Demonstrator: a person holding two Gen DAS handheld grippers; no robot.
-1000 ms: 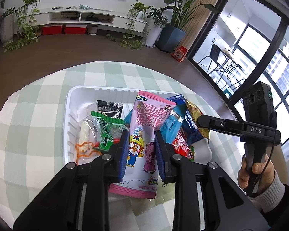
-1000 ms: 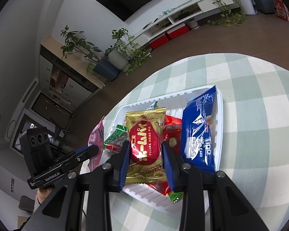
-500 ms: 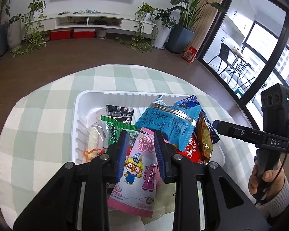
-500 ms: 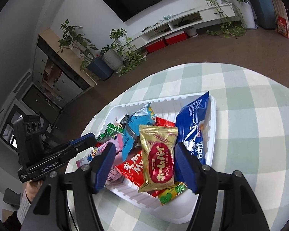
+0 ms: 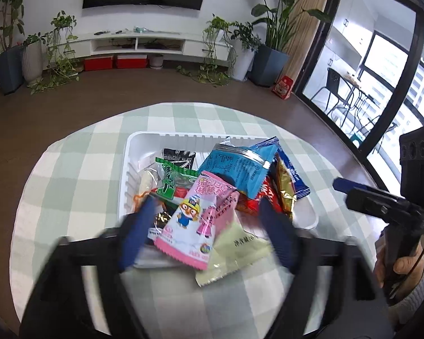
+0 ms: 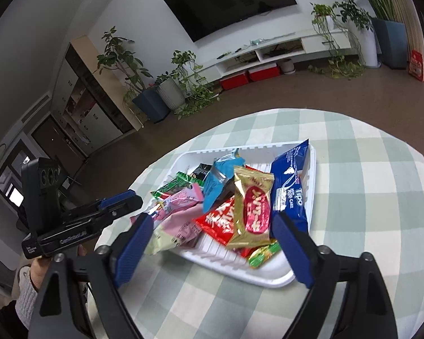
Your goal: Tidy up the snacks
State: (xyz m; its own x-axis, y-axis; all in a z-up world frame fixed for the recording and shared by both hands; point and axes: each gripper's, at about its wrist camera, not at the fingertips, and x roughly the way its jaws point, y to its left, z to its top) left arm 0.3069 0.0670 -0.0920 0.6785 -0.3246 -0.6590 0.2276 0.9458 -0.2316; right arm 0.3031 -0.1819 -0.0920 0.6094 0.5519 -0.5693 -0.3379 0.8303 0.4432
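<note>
A white tray full of snack packets sits on the checked table. My left gripper is blurred, its jaws opening. The pink cartoon packet lies loose between them, over the tray's near rim, with neither pad touching it. My right gripper is also opening wide. The gold packet with a red oval rests on the pile between its pads, untouched. A blue Tipo pack leans on the tray's right wall.
A teal packet, a green one and a red one fill the pile. A pale green packet hangs over the near rim onto the cloth. A hand grips the other tool's handle at the right.
Both grippers went from shut to open. The left let go of the pink packet and the right let go of the gold one. Both pulled back from the tray, and the packets now lie on the pile.
</note>
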